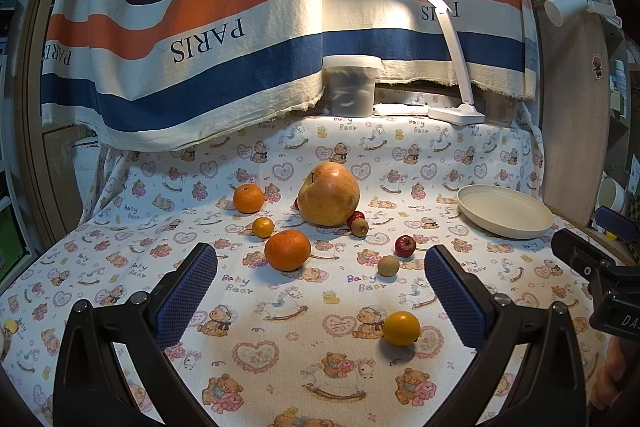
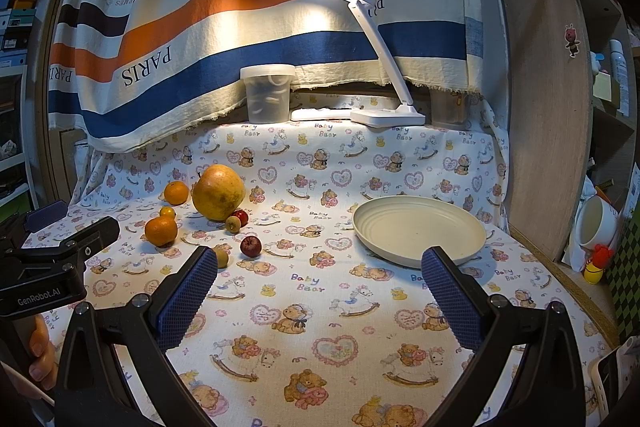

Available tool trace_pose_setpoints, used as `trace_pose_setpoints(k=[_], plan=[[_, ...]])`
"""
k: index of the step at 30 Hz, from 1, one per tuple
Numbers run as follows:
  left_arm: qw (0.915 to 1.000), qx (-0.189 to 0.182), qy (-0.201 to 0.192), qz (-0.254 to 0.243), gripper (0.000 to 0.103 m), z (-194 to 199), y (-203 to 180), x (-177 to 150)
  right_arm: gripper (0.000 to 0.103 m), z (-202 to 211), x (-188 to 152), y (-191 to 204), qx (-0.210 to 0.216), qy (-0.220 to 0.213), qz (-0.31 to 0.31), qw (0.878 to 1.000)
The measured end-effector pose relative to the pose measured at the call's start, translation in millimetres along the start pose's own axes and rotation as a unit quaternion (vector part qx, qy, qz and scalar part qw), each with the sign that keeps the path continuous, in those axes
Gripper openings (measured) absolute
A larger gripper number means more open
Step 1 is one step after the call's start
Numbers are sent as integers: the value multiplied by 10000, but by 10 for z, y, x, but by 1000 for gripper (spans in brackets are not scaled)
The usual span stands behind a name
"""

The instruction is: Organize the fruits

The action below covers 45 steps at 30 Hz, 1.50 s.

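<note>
Left wrist view, gripper: the left gripper (image 1: pixel 320 283) is seen spread wide above the printed cloth (image 1: pixel 280 359), with nothing held between its blue pads (image 1: pixel 188 299).
Left wrist view, fruit: a small yellow-orange citrus (image 1: pixel 401 328) lies nearest, just inside the right-hand pad; an orange (image 1: pixel 287 250) sits straight ahead between the fingers, and a round tan fruit (image 1: pixel 388 265) and a dark red one (image 1: pixel 405 245) lie ahead to the right.
Left wrist view, farther fruit: a large yellow-pink fruit (image 1: pixel 329 194) stands beyond, with a second orange (image 1: pixel 248 198) and a small citrus (image 1: pixel 263 227) to its left.
Left wrist view, plate: a cream plate (image 1: pixel 506 213) is seen empty, far right of the fingers.
Right wrist view, gripper: the right gripper (image 2: pixel 320 283) is likewise held fully open and empty over bare cloth.
Right wrist view, plate: the plate (image 2: pixel 419 229) lies just ahead, touching nothing, beyond the right-hand pad.
Right wrist view, fruit: all fruit is clustered ahead to the left, well apart from the plate.
Step in hand: no fruit has yet been placed; a first pick is judged to be pending.
Doing it well: the fingers should be centred on one fruit only, lowered until the pads bracket its widest part, and closed gently, since round fruit is likely to roll on cloth.
Risk: neighbouring small fruits could be nudged away.
</note>
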<state>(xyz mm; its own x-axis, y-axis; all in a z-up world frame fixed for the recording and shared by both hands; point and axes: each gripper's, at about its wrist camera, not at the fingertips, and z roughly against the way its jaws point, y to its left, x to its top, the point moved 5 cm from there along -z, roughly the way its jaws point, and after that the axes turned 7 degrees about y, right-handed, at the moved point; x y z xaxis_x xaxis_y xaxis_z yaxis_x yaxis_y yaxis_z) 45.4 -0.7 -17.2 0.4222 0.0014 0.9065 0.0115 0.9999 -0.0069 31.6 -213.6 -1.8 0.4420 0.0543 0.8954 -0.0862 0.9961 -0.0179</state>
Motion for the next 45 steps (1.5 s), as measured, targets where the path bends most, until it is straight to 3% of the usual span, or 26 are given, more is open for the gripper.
trace_pose_setpoints(k=[45], plan=[[10000,38,78,-12,103,4,0,18,103,9,-9,4,59,-25,7,10000]])
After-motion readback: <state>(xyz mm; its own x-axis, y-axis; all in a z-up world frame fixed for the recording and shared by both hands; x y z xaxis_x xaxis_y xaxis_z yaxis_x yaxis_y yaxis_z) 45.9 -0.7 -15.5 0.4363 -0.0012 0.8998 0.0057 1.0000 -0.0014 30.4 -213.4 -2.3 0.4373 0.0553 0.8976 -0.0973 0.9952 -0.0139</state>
